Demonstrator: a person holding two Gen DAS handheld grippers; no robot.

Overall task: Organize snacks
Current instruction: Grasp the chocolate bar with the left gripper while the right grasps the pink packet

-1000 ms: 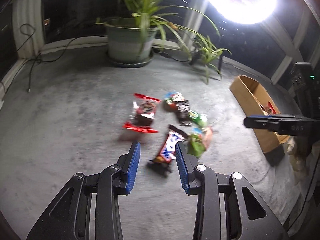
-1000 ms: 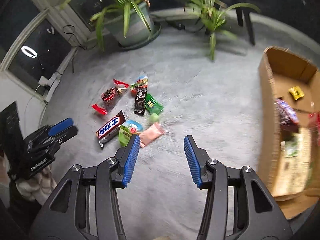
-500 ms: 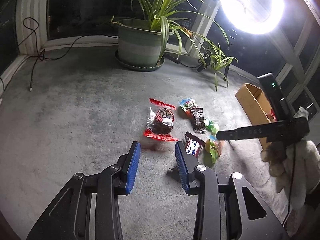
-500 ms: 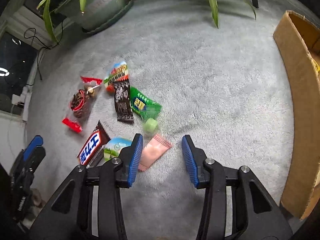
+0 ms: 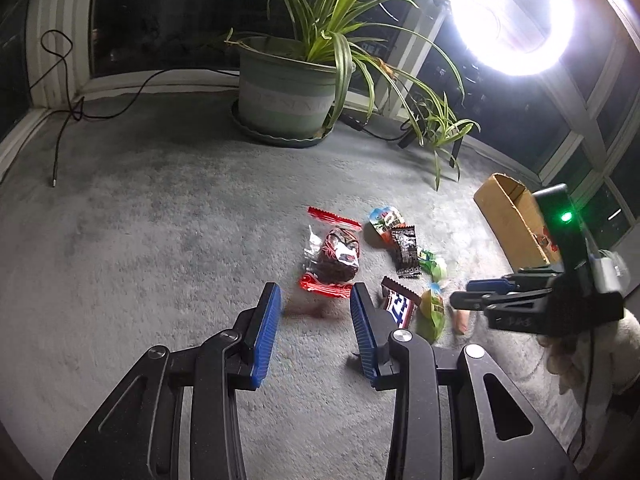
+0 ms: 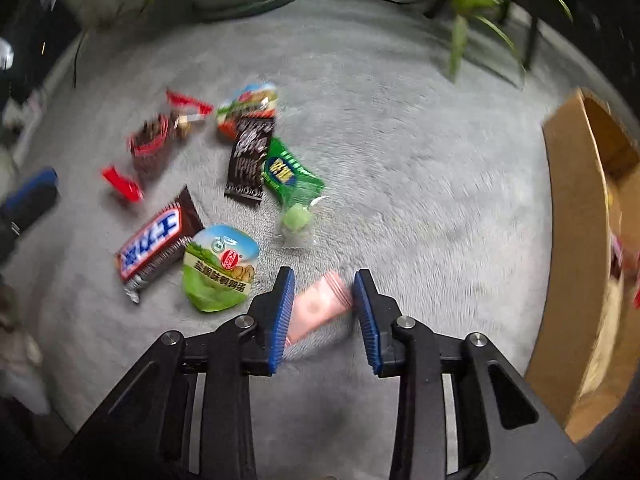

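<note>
Several snacks lie in a loose pile on the grey carpet. My right gripper (image 6: 323, 280) is open and low, with a pink packet (image 6: 318, 306) lying between its jaws. Next to it are a green cup-shaped pack (image 6: 218, 268), a chocolate bar (image 6: 154, 242), a green candy (image 6: 296, 222), a green packet (image 6: 286, 172) and a black packet (image 6: 250, 156). My left gripper (image 5: 316, 294) is open and empty, just short of the red-ended bag (image 5: 334, 258). The right gripper also shows in the left wrist view (image 5: 472, 294).
An open cardboard box (image 6: 576, 248) with snacks inside stands at the right; it shows in the left wrist view (image 5: 510, 216) too. A large potted plant (image 5: 286, 84) and a small plant (image 5: 444, 128) stand at the back. A ring light (image 5: 512, 12) glares. A cable (image 5: 68, 108) lies at far left.
My right gripper has come down and forward onto the snack pile, and the pink packet now lies between its jaws. My left gripper has drawn back slightly from the chocolate bar toward the red-ended bag.
</note>
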